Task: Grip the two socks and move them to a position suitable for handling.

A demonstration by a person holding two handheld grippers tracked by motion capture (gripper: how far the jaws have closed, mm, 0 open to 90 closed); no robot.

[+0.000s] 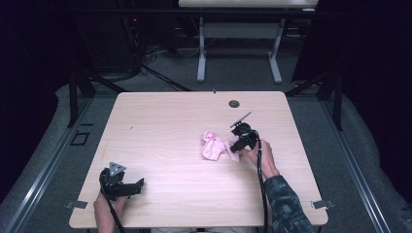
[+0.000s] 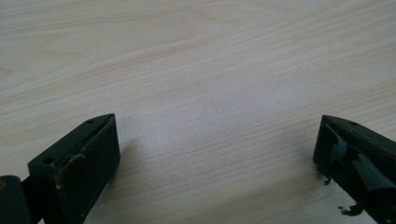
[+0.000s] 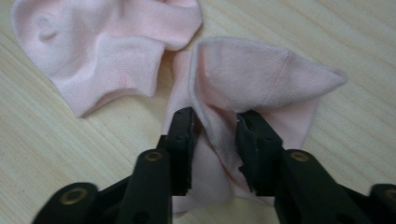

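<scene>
Two pale pink socks lie close together on the wooden table (image 1: 165, 131), right of centre. One sock (image 3: 107, 42) lies flat beyond my right gripper (image 3: 215, 135). The other sock (image 3: 261, 74) is bunched into a raised fold, and the right gripper's black jaws pinch the near edge of that fold. In the high view the socks (image 1: 213, 146) sit just left of the right gripper (image 1: 234, 145), which a hand holds low over the table. My left gripper (image 1: 131, 187) rests near the front left of the table, its jaws (image 2: 217, 154) wide open over bare wood.
A small round grommet hole (image 1: 234, 103) sits near the table's far edge. Behind the table stands a white desk frame (image 1: 238, 48) on a grey floor. Dark curtains flank both sides.
</scene>
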